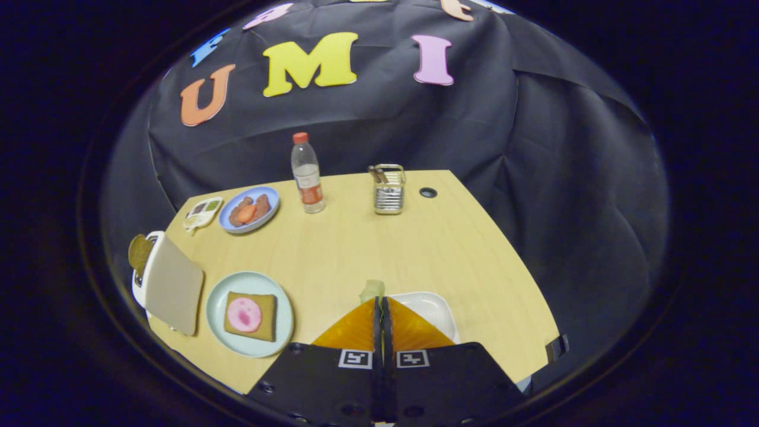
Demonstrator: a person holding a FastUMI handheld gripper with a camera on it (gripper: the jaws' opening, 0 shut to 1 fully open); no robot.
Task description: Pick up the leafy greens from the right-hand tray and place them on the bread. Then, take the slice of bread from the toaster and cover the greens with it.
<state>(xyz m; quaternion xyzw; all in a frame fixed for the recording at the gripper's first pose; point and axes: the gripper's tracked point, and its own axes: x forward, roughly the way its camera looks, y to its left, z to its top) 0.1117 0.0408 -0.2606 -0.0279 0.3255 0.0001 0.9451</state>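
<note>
Pale green, the greens (372, 290) poke out at the tips of the gripper (382, 302), whose fingers are pinched together on them above the white tray (436, 311). Probably light, limp and easily torn; the bread (251, 316) waits left.

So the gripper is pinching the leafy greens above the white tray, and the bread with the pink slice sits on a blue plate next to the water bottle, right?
Not quite. In the gripper view the bread lies on a pale green plate beside the toaster, not by the water bottle. The gripper does pinch the leafy greens above the white tray.
</note>
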